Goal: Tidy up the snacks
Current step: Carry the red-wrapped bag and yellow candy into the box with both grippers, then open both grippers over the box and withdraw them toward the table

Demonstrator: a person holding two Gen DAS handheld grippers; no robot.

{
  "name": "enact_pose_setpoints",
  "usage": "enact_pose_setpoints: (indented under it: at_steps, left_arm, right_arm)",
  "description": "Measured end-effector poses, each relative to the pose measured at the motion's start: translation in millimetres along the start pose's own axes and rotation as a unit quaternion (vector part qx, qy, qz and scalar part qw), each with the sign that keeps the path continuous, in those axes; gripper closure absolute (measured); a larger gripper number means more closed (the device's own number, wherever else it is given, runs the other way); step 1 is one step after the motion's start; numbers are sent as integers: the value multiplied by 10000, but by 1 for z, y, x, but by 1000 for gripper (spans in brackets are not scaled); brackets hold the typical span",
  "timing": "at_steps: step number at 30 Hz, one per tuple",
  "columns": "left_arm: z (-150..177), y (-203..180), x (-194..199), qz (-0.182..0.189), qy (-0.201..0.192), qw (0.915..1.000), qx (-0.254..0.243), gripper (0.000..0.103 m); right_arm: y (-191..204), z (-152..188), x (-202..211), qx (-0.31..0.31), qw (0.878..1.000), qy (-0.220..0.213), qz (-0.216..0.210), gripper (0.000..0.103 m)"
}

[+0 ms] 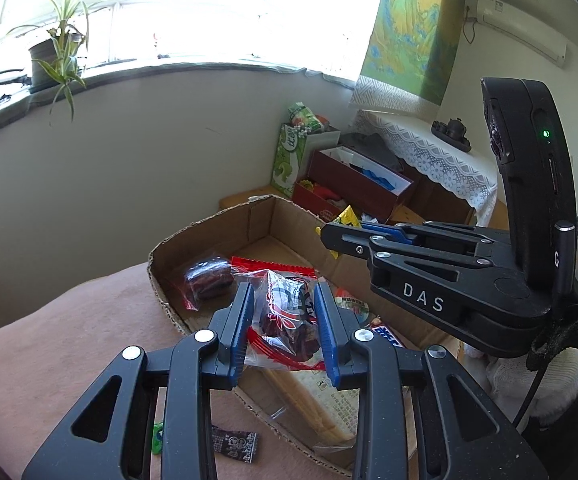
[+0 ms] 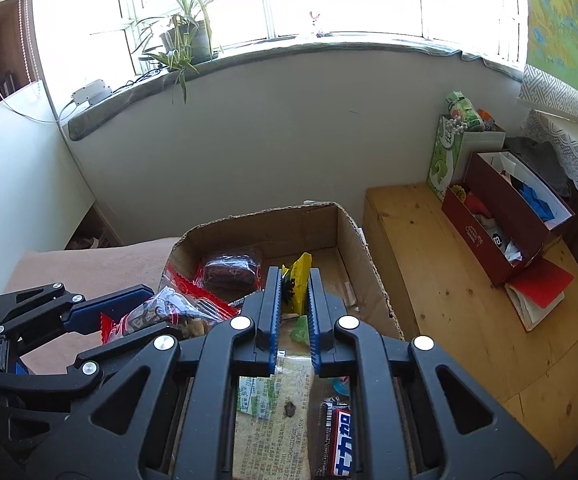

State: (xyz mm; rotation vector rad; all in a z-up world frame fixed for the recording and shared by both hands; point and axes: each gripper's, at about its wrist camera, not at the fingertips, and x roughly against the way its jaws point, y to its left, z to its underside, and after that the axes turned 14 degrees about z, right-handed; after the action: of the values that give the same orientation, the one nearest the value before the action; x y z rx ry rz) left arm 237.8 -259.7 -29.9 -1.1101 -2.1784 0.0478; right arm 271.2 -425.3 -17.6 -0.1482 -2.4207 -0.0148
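My left gripper [image 1: 283, 292] is shut on a clear, red-edged snack packet [image 1: 289, 320] with dark pieces inside, held over the near edge of an open cardboard box [image 1: 209, 224]. The packet also shows in the right wrist view [image 2: 161, 316]. My right gripper [image 2: 295, 280] is shut on a small yellow packet [image 2: 297, 280] and holds it above the box [image 2: 361, 248]; it shows in the left wrist view [image 1: 329, 236] with the yellow packet [image 1: 347, 216] at its tip. A dark wrapped cake [image 1: 209, 276] lies in the box's far corner.
In the box lie a beige printed packet [image 2: 273, 420] and a dark chocolate bar [image 2: 339, 440]. The box sits on a brown cloth [image 1: 69, 340], where a small dark wrapper [image 1: 235, 444] lies. A wooden bench [image 2: 449, 280] and a red box [image 2: 501, 220] stand to the right.
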Motion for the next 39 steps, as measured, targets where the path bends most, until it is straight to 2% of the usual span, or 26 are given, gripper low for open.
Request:
enact_pose_setpoints:
  at_steps: [8,14,17,19,23,25,33,39]
  left_arm:
    - [-1,-3,-2,9,52,10000,-40,73]
    - [0,-4,-3,7,76,10000,-56,67]
    - [0,-4,-2,6,66,10000,-60,67]
    - [0,-6,-2,-4,57,10000,-77,67]
    - [1,-7,1,-9,40,9999,-113,67]
    - [1,-8,3,-11,27,9999,-114,67]
    - [5,-8,16,-40,-31,9999,-113,67]
    - [9,-6,28,-80,-87,9999,-116,67]
  right_arm:
    - [0,0,-8,12,10000,76,60,91]
    - [0,1,-11,11,9998,125,132,89]
    - [-1,2,-11,-20,9997,123,188,72]
    - [-2,2,-8,-30,9997,73,245,57]
    - [-3,2,-3,-42,9995,4,320,50]
    - [-3,3,0,-38,9993,-32,359,41]
    - [-1,5,13,-77,9990,-100,420,28]
    - [1,9,23,-162,9989,-199,385,28]
